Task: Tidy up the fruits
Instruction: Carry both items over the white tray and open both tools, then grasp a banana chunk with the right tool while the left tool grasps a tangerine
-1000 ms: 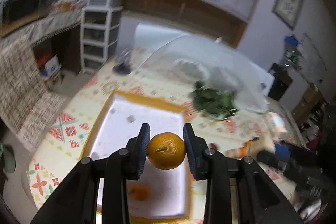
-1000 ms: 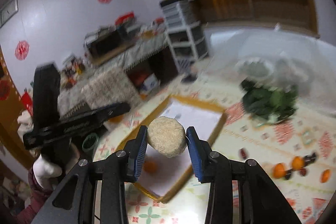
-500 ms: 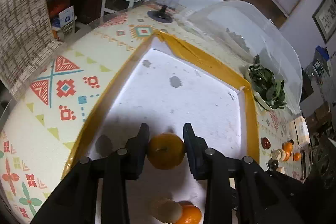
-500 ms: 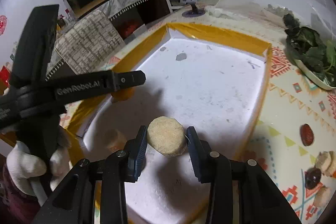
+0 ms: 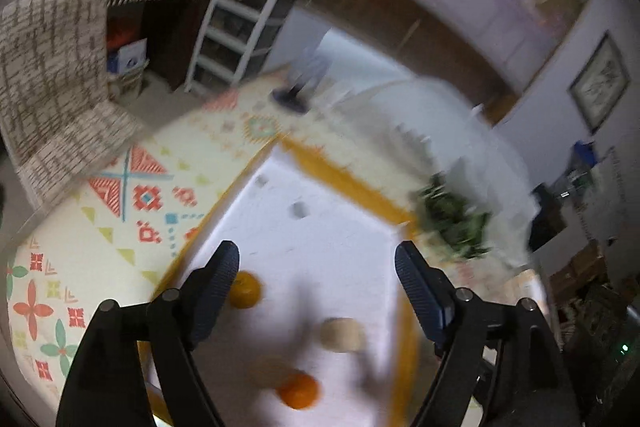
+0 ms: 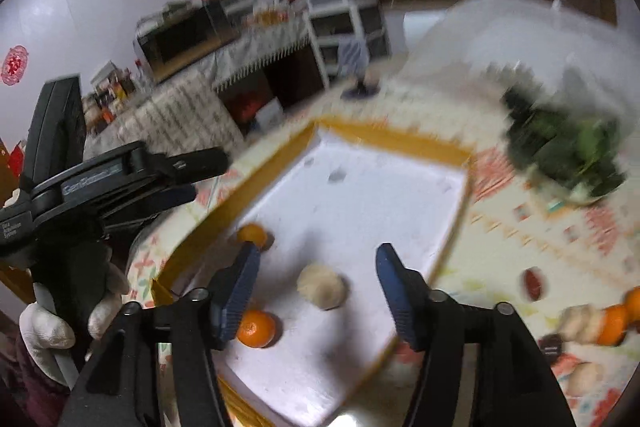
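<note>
Fruits lie in a white tray with a yellow rim (image 6: 394,139), which sits on the patterned counter (image 5: 120,227). Inside it are three pieces: a tangerine (image 6: 256,329) near the tray's front left, a second tangerine (image 6: 252,234) further back along the left wall, and a pale, rough, round fruit (image 6: 322,286) between them toward the middle. All three rest on the tray floor, apart from one another.

The right tongs (image 6: 316,291) hang over the tray with jaws spread wide; they have just been opening, and the pale fruit lies free on the tray below the gap, with neither pad touching it. The left tongs (image 5: 316,279) are likewise spread wide and have just been opening. In the left wrist view the further tangerine (image 5: 244,289) shows just beside the left pad, on the tray and not pinched, while the pale fruit (image 5: 342,334) and the nearer tangerine (image 5: 298,391) lie lower in the picture.

A gloved hand (image 6: 60,323) grips the handle of the left tongs at the left edge of the right wrist view. On the counter to the right of the tray lie a dish of dark leafy greens (image 6: 568,155), a red-brown date (image 6: 534,283) and a blurred cluster of more oranges and pale pieces (image 6: 600,321). Both pictures are smeared.
</note>
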